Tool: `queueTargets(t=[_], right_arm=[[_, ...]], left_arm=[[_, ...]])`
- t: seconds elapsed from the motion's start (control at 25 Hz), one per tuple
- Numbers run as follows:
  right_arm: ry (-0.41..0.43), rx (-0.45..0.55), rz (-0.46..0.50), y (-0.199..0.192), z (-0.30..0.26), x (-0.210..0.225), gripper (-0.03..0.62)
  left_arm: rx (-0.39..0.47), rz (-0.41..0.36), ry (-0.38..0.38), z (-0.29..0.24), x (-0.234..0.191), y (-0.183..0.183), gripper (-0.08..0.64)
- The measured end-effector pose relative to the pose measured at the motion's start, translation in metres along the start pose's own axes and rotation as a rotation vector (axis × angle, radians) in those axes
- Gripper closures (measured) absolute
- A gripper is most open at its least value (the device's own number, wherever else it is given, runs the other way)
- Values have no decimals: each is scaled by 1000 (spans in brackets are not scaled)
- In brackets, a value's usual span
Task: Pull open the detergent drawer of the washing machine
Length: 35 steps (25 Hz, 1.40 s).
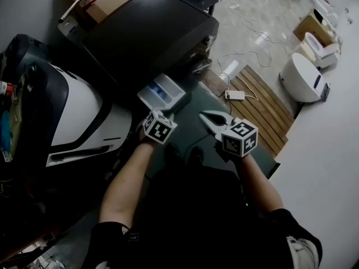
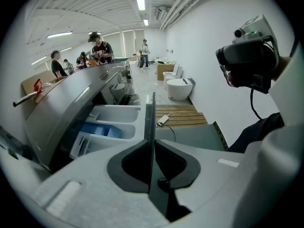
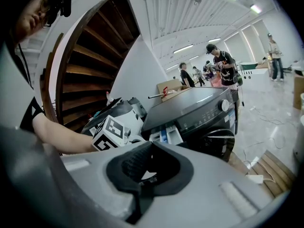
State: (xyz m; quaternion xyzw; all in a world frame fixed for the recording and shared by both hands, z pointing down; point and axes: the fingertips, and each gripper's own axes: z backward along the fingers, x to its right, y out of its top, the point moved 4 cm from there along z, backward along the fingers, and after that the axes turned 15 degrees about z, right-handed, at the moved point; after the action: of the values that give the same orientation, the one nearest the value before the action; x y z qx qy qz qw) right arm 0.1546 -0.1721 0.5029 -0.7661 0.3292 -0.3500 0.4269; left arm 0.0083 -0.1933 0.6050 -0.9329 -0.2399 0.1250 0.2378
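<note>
Clamping the detergent drawer [image 1: 162,92], the left claw [image 2: 153,143] partly hides its front.

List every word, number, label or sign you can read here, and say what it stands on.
No text is readable in any view.
Washer panel: small print and a sticker, too small to read.
Drawer: no label visible.
Left cube and right cube: black-and-white square patterns only, no letters or numbers.
</note>
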Motion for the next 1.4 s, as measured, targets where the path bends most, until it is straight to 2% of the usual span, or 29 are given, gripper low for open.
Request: queueTargets(t=[0.16, 0.28, 0.4, 0.92, 1.08, 1.4], right_arm=[[5, -2, -3, -2, -1, -4, 589], [15, -3, -2, -3, -3, -8, 589], [18, -5, 6, -1, -4, -10, 589], [11, -10, 39, 10, 6, -19, 589], [29, -10, 60, 12, 6, -26, 589], [43, 11, 90, 14, 35, -28, 589]], left_arm=[[17, -32, 0, 1, 4, -1, 512], [33, -43, -25, 4, 4, 0, 475], [51, -22, -38, 9, 4, 1, 438], [174, 4, -28, 54, -1, 8, 459], [220, 48, 3, 74, -7, 8, 469], [406, 159, 31, 122, 10, 19, 492]])
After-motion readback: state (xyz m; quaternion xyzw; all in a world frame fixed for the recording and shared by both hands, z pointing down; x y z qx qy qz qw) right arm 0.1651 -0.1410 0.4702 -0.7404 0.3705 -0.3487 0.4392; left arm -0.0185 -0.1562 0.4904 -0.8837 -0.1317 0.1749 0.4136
